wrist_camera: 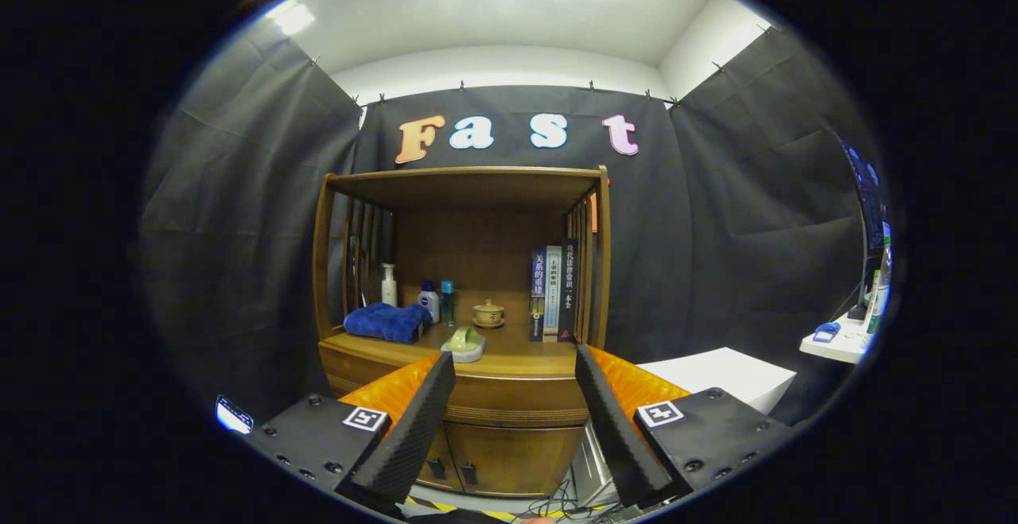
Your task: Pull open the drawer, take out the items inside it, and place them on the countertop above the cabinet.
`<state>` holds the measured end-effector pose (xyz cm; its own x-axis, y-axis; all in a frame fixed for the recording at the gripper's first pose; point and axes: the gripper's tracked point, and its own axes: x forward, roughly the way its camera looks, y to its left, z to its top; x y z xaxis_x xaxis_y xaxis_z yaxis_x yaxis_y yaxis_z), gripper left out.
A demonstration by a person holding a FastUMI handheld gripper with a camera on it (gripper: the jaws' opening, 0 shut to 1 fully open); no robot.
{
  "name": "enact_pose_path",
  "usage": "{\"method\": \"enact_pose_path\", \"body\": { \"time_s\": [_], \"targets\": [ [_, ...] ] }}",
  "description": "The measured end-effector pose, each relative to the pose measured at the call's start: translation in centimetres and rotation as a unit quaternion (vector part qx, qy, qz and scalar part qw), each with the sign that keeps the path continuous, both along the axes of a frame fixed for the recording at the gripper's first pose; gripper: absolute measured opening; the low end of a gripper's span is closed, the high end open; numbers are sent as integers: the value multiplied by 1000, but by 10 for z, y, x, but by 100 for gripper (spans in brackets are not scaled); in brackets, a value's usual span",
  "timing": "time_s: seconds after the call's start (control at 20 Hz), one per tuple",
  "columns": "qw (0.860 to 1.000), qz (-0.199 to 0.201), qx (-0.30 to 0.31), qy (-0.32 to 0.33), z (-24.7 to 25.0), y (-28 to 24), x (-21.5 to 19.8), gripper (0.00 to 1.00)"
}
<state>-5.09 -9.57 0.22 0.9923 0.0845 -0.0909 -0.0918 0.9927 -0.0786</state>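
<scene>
Facing wooden cabinet (pixel 465 325) head-on, beyond the claw (pixel 515 385); drawer (pixel 509 401) shut flush, squarely between spread fingers, nothing held, aligned for a pull. Atop the counter: blue towel (pixel 387 323), books (pixel 554 293), green soap dish (pixel 464 343).

Cabinet (pixel 509 397), beyond the parted fingers: brown wood, drawer (pixel 509 405) front matching. Towel (pixel 387 322) on countertop (pixel 517 353): deep blue. Small green object on a pale dish (pixel 464 343), just ahead of the fingers. Cup (pixel 488 313): tan. Bottle (pixel 389 285): white. Box (pixel 720 377) beside the cabinet: white.
</scene>
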Motion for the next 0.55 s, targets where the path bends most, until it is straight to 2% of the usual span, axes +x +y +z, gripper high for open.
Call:
{"method": "enact_pose_path", "body": {
  "time_s": [0.55],
  "targets": [
    [1000, 22, 10, 6, 4, 14, -10, 98]
  ]
}}
